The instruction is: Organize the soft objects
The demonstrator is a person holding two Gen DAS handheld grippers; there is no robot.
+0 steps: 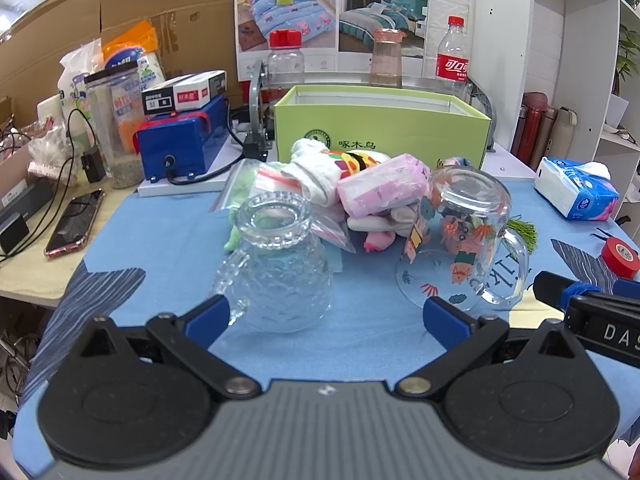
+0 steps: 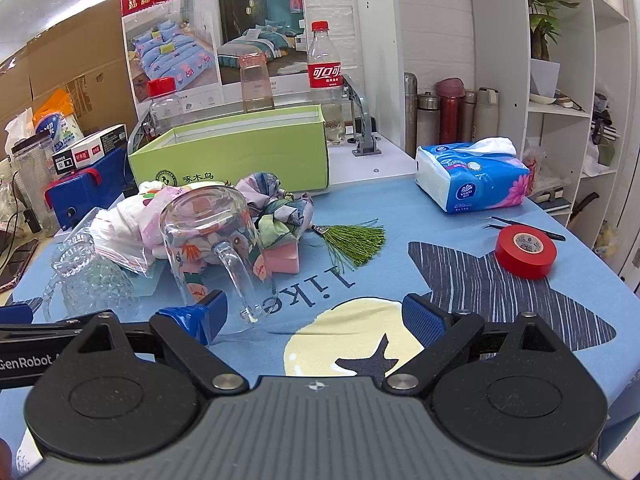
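Note:
A heap of soft things lies in front of an open green box [image 1: 380, 128]: a white patterned cloth [image 1: 320, 172], a pink folded cloth [image 1: 384, 190], small socks [image 1: 378, 238] and a plastic zip bag [image 1: 276, 184]. In the right wrist view the heap also holds a flowered cloth [image 2: 280, 208], a pink sponge [image 2: 282, 260] and a green tassel [image 2: 356, 240] before the green box [image 2: 240, 152]. My left gripper [image 1: 326, 316] is open and empty, low over the blue cloth. My right gripper [image 2: 314, 314] is open and empty beside it.
An upturned textured glass mug [image 1: 280, 268] and an upturned printed glass mug [image 1: 464, 236] stand between the grippers and the heap. A tissue pack [image 2: 472, 180], red tape roll [image 2: 525, 251] and tweezers [image 2: 524, 228] lie right. Bottles [image 2: 326, 80] stand behind the box. A phone [image 1: 74, 222] lies left.

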